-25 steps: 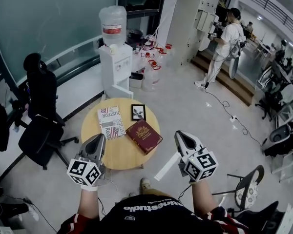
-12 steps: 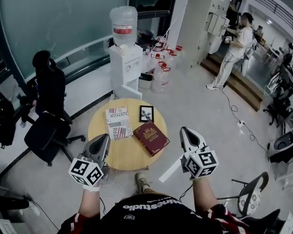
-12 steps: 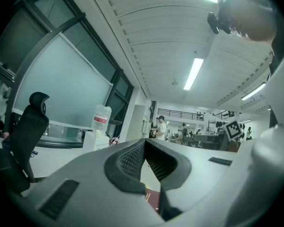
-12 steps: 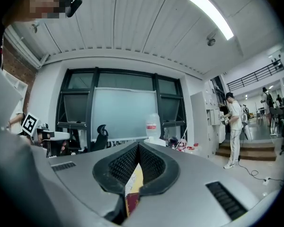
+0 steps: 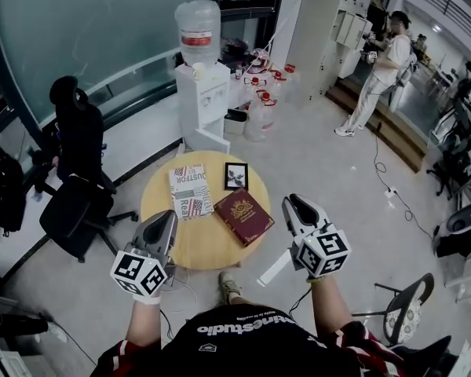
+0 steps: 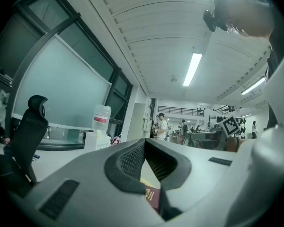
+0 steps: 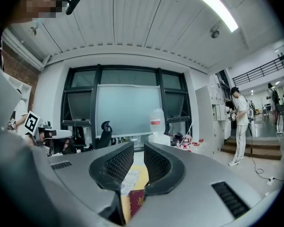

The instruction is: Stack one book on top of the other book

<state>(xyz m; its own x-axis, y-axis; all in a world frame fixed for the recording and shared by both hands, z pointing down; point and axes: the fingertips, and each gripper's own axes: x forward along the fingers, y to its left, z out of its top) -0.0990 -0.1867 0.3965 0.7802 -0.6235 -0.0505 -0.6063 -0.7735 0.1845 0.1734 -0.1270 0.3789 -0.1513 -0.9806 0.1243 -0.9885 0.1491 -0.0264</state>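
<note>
Head view: a round wooden surface is seen from above, with two books lying flat on it. A white printed book is placed on the left part of the far half. A dark red book with a gold emblem is placed to its right, turned at an angle, close to the white printed book but not on it. The books are not stacked. A small framed picture lies just beyond the dark red book, near the far rim.

The left gripper is held over the near left rim of the surface, clear of both books. In the left gripper view its jaws are seen clenched, tips together, with nothing grasped; part of the dark red book is visible beyond them.

The right gripper is held just outside the near right rim, beside the dark red book and not touching it. In the right gripper view its jaws are seen released by a narrow gap and have just been opening; nothing is held between them, and both books appear beyond the gap.

A water dispenser stands beyond the surface, an office chair at the left, and a person at the far right.
</note>
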